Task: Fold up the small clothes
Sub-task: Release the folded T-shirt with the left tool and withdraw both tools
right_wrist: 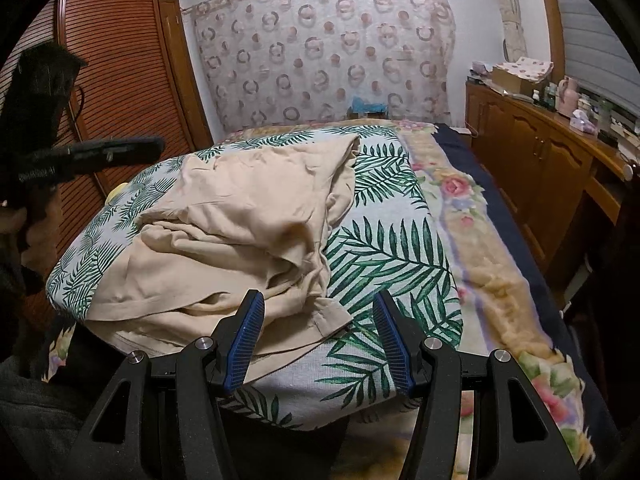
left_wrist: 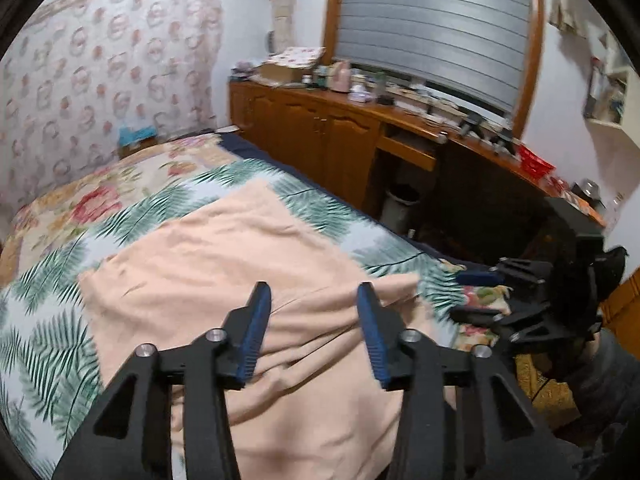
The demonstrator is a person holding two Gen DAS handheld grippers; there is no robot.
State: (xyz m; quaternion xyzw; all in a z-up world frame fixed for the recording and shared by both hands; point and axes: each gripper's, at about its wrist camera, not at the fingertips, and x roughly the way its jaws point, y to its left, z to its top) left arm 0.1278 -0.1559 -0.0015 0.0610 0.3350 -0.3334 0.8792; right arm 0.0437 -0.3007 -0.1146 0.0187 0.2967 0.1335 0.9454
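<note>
A beige garment (left_wrist: 224, 280) lies rumpled on a palm-leaf cloth (left_wrist: 48, 344) on the bed. In the right wrist view the garment (right_wrist: 240, 216) is bunched with folds, a hem corner near the front. My left gripper (left_wrist: 314, 294) is open and empty, hovering just above the garment's near part. My right gripper (right_wrist: 318, 300) is open and empty, above the garment's front right corner and the leaf cloth (right_wrist: 392, 256). The right gripper also shows at the right edge of the left wrist view (left_wrist: 476, 296), and the left gripper at the left of the right wrist view (right_wrist: 158, 144).
A floral blanket (right_wrist: 480, 216) covers the bed under the leaf cloth. A wooden cabinet (left_wrist: 320, 136) with clutter on top runs along the bed's right side under a shuttered window. A louvred wardrobe (right_wrist: 120, 80) stands to the left. A patterned curtain (right_wrist: 320, 48) hangs behind.
</note>
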